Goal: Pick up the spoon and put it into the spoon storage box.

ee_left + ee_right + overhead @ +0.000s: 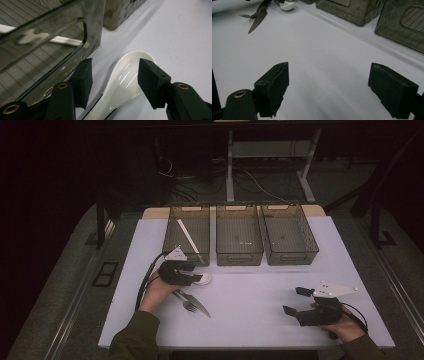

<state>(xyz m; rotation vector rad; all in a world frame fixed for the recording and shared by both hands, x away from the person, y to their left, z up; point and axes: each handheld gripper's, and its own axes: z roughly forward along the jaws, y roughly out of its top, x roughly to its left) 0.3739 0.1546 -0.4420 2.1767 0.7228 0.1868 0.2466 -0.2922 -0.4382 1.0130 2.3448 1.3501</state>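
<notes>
Left gripper jaws straddle white spoon, untouched.

No readable text, label, brand, number or sign is showing anywhere in these views. A faint pale mark is sitting on the floor of the middle smoky transparent plastic bin, but it is too small and blurred to read.

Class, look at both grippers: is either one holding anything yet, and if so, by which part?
Nothing is held. The left gripper straddles the white spoon at its bowl, pads not pressing. The right gripper stands open over bare table.
</notes>
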